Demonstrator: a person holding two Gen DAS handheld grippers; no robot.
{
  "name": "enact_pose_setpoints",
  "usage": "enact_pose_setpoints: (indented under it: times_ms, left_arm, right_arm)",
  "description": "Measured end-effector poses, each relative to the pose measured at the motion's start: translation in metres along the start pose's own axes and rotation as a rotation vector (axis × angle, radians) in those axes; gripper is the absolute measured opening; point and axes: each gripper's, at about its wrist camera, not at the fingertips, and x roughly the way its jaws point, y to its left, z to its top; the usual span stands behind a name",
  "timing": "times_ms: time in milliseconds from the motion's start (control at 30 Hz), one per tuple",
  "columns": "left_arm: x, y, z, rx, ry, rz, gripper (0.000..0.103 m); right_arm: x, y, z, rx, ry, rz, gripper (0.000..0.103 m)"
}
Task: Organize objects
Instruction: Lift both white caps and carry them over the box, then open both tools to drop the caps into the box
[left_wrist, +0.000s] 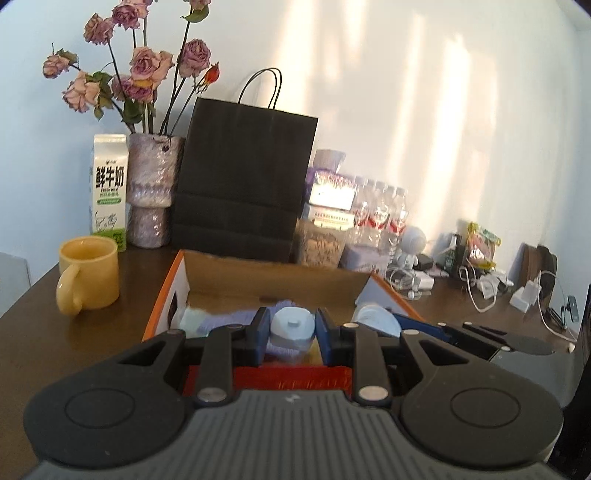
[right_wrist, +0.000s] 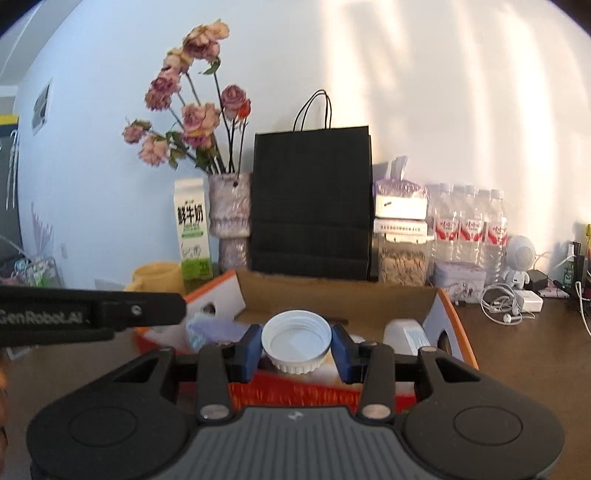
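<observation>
Right gripper (right_wrist: 296, 347) clamps white cap (right_wrist: 296, 341), left gripper (left_wrist: 291, 334) a pale-lidded bottle (left_wrist: 291, 328) (over box (right_wrist: 343, 295)) — both clear of its rim.

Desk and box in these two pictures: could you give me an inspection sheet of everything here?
Surface: dark wooden desk, against a pale wall.
Job's things: open cardboard box; small bottle and white cap, each held over it.
Clutter: yellow mug, milk carton, vase of dried roses, black paper bag, water bottles, astronaut figure.
Grippers: left hand-held gripper shut on the bottle; right hand-held gripper shut on the cap.
Cables: white chargers and earphones tangled at the desk's right.
Surroundings: sunlight streaks on the wall.
</observation>
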Motion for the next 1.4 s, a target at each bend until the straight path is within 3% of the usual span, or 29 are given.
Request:
enact_pose_setpoints:
  times_ms: [400, 533, 667, 1100, 1133, 1167, 1200, 1233, 1267, 1300, 1400]
  left_arm:
    - [0.059, 0.0, 0.031, -0.026, -0.039, 0.032, 0.027]
    - [0.08, 0.009, 0.033, -0.04, -0.039, 0.065, 0.027]
    - [0.098, 0.022, 0.026, -0.048, 0.009, 0.087, 0.027]
    - [0.104, 0.024, 0.021, -0.033, 0.033, 0.094, 0.028]
    - [0.104, 0.023, 0.021, -0.032, 0.031, 0.098, 0.035]
    - [0.103, 0.023, 0.021, -0.031, 0.03, 0.099, 0.052]
    - [0.102, 0.022, 0.021, -0.031, 0.027, 0.103, 0.061]
    - [0.101, 0.022, 0.021, -0.031, 0.02, 0.109, 0.081]
    - [0.1, 0.021, 0.021, -0.03, 0.012, 0.119, 0.098]
    - [0.099, 0.02, 0.021, -0.028, -0.001, 0.138, 0.103]
    - [0.098, 0.02, 0.023, -0.027, -0.008, 0.161, 0.103]
  right_arm:
    - [0.051, -0.025, 0.028, 0.07, -0.057, -0.046, 0.039]
    - [0.074, -0.041, 0.029, 0.129, -0.04, -0.042, 0.039]
    - [0.091, -0.047, 0.02, 0.144, 0.009, -0.022, 0.039]
    - [0.094, -0.045, 0.013, 0.126, 0.041, -0.023, 0.04]
    - [0.093, -0.044, 0.013, 0.124, 0.045, -0.028, 0.04]
    - [0.093, -0.044, 0.012, 0.123, 0.046, -0.032, 0.042]
    - [0.093, -0.045, 0.012, 0.125, 0.046, -0.037, 0.056]
    - [0.093, -0.045, 0.012, 0.129, 0.046, -0.044, 0.079]
    - [0.093, -0.046, 0.011, 0.129, 0.048, -0.051, 0.089]
    - [0.092, -0.046, 0.011, 0.129, 0.047, -0.055, 0.096]
    - [0.092, -0.046, 0.009, 0.129, 0.049, -0.068, 0.103]
